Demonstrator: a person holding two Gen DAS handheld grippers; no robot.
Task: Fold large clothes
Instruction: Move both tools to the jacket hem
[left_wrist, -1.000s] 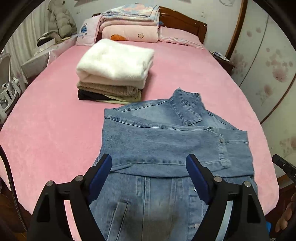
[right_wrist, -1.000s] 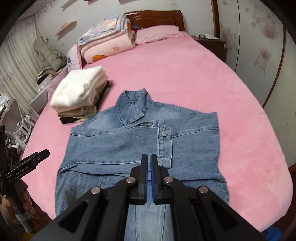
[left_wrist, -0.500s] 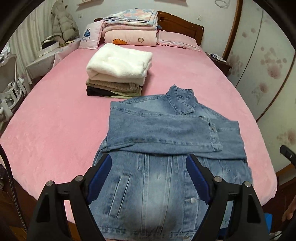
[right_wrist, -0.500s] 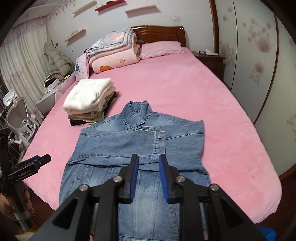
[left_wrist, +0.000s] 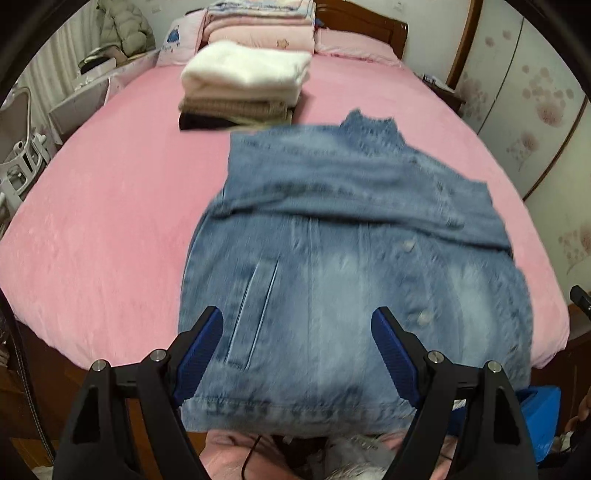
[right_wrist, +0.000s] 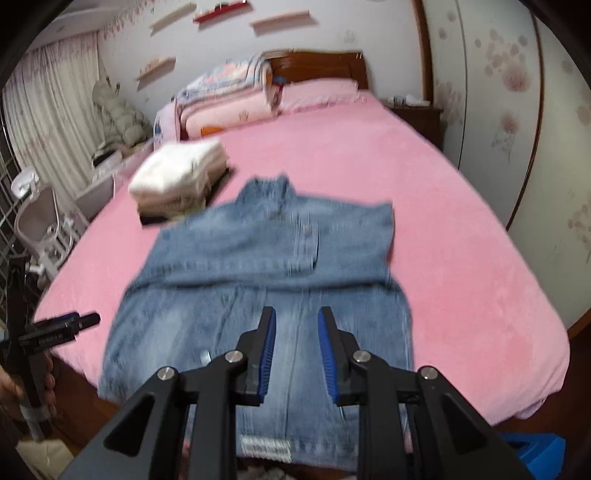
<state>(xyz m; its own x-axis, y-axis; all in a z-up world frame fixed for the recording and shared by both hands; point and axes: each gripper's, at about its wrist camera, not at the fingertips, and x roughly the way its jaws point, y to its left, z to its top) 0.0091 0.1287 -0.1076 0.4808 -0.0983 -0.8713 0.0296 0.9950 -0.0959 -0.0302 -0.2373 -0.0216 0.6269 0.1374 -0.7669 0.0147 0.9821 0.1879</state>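
Observation:
A blue denim jacket (left_wrist: 343, 258) lies front up on the pink bed (left_wrist: 103, 221), sleeves folded across its chest, collar pointing to the headboard, hem hanging over the near edge. It also shows in the right wrist view (right_wrist: 258, 266). My left gripper (left_wrist: 297, 343) is wide open and empty, above the jacket's lower part near the hem. My right gripper (right_wrist: 295, 332) is partly open and empty, above the jacket's lower middle. The left gripper also shows at the left edge of the right wrist view (right_wrist: 55, 332).
A stack of folded clothes with a white one on top (left_wrist: 243, 85) sits on the bed beyond the jacket's left shoulder. Folded quilts and pillows (right_wrist: 229, 99) lie at the wooden headboard. A white chair (right_wrist: 37, 221) stands left of the bed. A blue thing (left_wrist: 539, 417) sits at the bed's foot.
Both grippers have drawn back towards the foot of the bed, so the jacket's hem has come into view. The right gripper has opened from shut. The jacket has not moved.

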